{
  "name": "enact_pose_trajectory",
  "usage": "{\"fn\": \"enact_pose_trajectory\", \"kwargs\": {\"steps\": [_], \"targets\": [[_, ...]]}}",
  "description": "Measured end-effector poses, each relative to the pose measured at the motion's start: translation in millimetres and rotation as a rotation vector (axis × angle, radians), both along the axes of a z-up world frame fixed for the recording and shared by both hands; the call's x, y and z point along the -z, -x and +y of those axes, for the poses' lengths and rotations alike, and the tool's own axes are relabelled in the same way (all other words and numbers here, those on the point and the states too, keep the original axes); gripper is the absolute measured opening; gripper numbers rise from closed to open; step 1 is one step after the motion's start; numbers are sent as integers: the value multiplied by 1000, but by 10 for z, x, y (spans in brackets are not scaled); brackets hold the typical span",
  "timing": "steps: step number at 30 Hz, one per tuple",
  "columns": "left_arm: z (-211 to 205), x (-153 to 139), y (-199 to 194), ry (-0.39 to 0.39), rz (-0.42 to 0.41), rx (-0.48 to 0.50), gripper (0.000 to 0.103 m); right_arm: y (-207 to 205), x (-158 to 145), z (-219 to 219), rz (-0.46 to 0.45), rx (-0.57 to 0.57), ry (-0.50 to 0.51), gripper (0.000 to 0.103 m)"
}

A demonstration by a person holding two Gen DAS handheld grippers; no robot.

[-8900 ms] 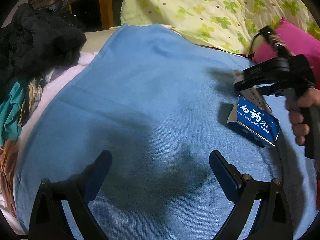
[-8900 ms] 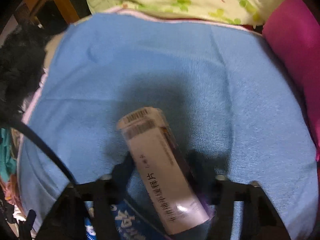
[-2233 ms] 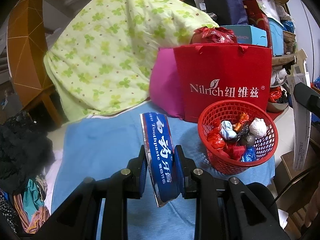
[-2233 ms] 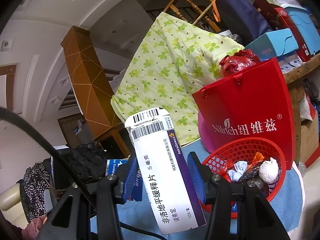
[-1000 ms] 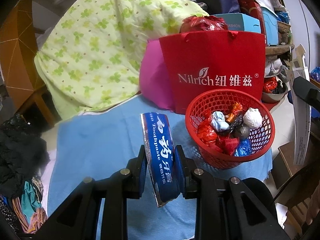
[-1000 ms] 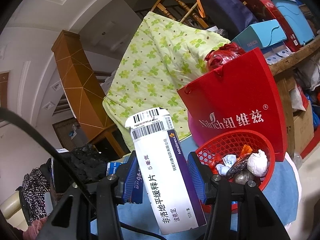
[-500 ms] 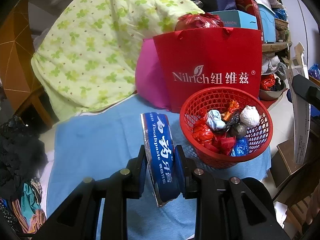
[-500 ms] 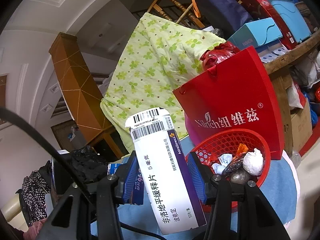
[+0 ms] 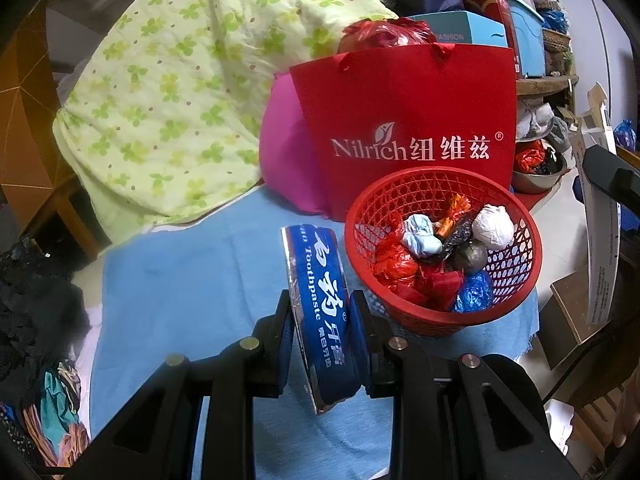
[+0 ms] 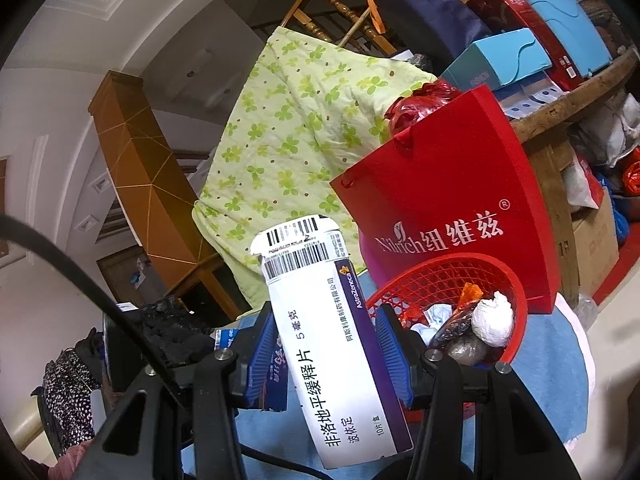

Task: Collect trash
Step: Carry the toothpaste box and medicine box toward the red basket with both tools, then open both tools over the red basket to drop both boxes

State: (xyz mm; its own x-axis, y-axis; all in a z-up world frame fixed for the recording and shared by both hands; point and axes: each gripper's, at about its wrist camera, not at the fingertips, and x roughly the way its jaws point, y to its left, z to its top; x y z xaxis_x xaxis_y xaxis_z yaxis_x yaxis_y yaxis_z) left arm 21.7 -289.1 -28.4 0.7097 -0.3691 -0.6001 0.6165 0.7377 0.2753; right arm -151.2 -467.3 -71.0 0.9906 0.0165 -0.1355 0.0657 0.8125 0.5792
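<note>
My left gripper (image 9: 320,332) is shut on a blue toothpaste box (image 9: 320,300), held upright above the blue cloth (image 9: 192,280), just left of a red mesh basket (image 9: 516,280) that holds several crumpled wrappers. My right gripper (image 10: 326,352) is shut on a white and purple medicine box (image 10: 328,344), held up in the air left of the same basket (image 10: 404,284). The medicine box also shows at the right edge of the left wrist view (image 9: 600,240). The toothpaste box shows behind the right gripper's left finger (image 10: 276,376).
A red Nilrich paper bag (image 9: 408,112) stands right behind the basket, with a pink cushion (image 9: 284,160) and a green flowered quilt (image 9: 180,92) to its left. Dark clothes (image 9: 36,300) lie at the left. Shelves with boxes (image 10: 520,52) fill the right.
Both grippers picked the boxes up off the blue cloth and carried them toward the red basket. In the last second the basket has drawn slightly closer in both views.
</note>
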Motion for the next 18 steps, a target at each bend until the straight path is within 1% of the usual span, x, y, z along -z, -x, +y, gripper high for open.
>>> {"fn": "enact_pose_trajectory", "kwargs": {"steps": [10,14,18], "targets": [[-201,-19,-52,30,47,70,29,12,54,-201,18,39,-33,54],[-293,-47,-109,64,96,96,29,21,84,-312,18,54,-61,54],[-400,-61,-149,77,118,108,29,-1,86,-419,23,64,-79,54]]}}
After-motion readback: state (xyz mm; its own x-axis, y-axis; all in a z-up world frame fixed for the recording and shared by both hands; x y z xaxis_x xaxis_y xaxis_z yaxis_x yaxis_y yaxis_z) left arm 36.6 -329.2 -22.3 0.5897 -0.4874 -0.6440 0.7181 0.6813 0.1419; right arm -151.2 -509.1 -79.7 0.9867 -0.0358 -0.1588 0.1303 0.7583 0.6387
